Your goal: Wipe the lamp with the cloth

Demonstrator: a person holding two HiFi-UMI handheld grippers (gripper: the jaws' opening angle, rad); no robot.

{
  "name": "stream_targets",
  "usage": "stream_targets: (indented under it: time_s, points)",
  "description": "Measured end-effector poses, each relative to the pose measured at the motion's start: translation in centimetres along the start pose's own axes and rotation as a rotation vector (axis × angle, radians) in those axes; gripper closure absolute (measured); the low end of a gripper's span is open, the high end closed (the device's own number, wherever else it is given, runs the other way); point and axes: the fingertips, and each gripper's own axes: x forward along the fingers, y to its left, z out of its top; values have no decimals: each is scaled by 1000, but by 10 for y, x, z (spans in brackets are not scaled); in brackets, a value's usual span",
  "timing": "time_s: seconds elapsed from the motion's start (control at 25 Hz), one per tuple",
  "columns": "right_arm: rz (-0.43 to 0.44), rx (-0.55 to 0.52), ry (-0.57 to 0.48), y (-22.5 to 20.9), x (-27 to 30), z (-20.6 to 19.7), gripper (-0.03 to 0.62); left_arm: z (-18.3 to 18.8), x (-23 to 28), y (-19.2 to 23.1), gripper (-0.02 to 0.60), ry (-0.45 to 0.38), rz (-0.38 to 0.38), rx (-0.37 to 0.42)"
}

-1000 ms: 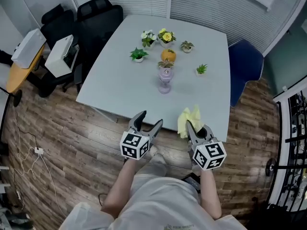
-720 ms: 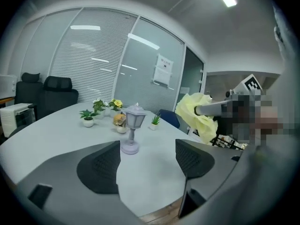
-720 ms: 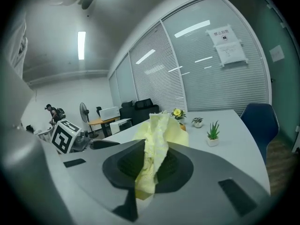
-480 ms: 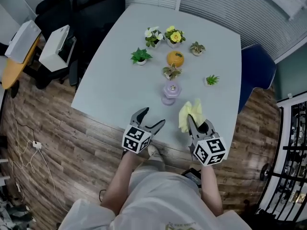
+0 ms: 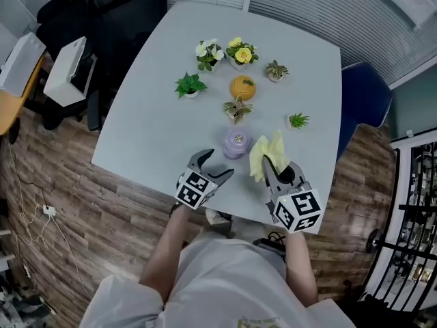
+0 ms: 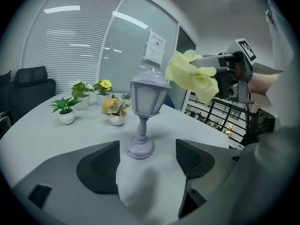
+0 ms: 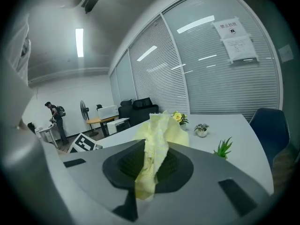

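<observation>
Right gripper view: cloth [image 7: 159, 135] in claw [image 7: 150, 168]; notice [image 7: 236, 46] (illegible).

Operator's gear
Pale short-sleeved shirt [image 5: 225, 279]; left gripper [image 5: 217, 164] and right gripper [image 5: 270, 166] grey, dark ribbed pads [image 6: 98, 168], black-and-white marker cubes [image 5: 198, 188].

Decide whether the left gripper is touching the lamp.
Apart. The left gripper view shows the lamp standing between the left gripper pads, whose jaws have just been opening; bare table shows either side of its base.
</observation>
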Motion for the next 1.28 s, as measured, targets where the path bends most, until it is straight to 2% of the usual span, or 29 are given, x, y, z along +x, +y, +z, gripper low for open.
stream_targets:
  time_s: [0.4, 0.6, 0.72, 1.12, 1.28]
  points:
    - [92, 41, 1, -18, 30, -2, 548, -13, 40, 17, 235, 63, -14, 60]
    - [138, 45, 2, -16, 42, 1, 548, -22, 52, 15, 235, 134, -81, 184]
    - [147, 43, 7, -15, 44, 1, 548, -26, 56, 17, 235, 171, -89, 231]
    - [159, 36, 27, -21, 53, 2, 548, -28, 69, 23, 236, 221, -128, 297]
    - [171, 33, 38, -18, 57, 0, 548, -27, 70, 24, 236, 222, -113, 298]
